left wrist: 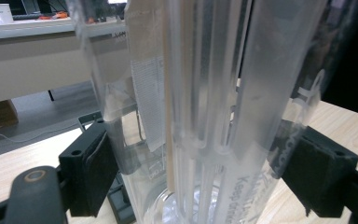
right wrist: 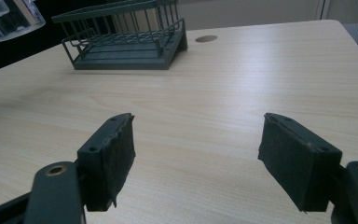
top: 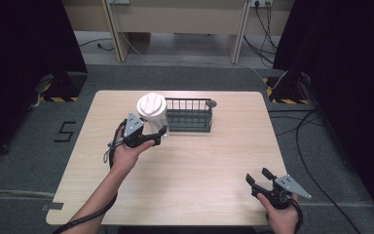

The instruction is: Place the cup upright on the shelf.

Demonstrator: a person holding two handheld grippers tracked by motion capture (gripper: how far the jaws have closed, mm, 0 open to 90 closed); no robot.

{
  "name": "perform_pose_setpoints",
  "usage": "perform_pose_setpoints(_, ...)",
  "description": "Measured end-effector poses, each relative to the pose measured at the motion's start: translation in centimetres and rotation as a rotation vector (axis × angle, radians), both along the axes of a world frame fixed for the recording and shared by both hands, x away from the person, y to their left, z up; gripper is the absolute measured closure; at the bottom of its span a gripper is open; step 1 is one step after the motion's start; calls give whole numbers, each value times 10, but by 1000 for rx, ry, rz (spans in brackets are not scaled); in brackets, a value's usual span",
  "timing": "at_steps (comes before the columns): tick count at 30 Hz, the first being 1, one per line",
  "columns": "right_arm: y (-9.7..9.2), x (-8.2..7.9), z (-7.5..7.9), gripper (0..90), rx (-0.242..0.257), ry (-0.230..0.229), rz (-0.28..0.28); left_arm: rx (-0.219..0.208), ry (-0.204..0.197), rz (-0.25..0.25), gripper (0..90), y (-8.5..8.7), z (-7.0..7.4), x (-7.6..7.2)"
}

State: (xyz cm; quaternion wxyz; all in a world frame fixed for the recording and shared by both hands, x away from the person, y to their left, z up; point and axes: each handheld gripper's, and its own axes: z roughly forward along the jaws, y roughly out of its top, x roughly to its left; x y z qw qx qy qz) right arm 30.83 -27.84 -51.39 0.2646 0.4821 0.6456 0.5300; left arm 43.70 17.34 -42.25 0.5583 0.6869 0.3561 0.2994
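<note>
Wire rack (top: pixel 189 115) on wooden table (top: pixel 199 165)

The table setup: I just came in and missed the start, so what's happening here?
A person works at a wooden table with a gripper in each hand. The left gripper has its jaws closed around a clear plastic container with a white lid, held just left of a dark wire rack. In the right gripper view the container's base looks lifted off the table. The right gripper waits near the table's front right corner, jaws open and holding nothing.

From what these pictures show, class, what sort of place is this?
Probably a lab or recording room, not a home: a bare table flanked by black curtains, hazard-taped stand bases and loose cables on a grey carpet.
</note>
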Motion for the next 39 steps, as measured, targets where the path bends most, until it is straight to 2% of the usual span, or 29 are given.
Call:
perform_pose_setpoints(27, -1, 0, 0, 267, 7, 3, 3, -5, -21, -4, 180, -20, 22, 30)
perform_pose_setpoints(39, -1, 0, 0, 267, 9, 8, 5, -3, -25, 2, 180, -27, 28, 42)
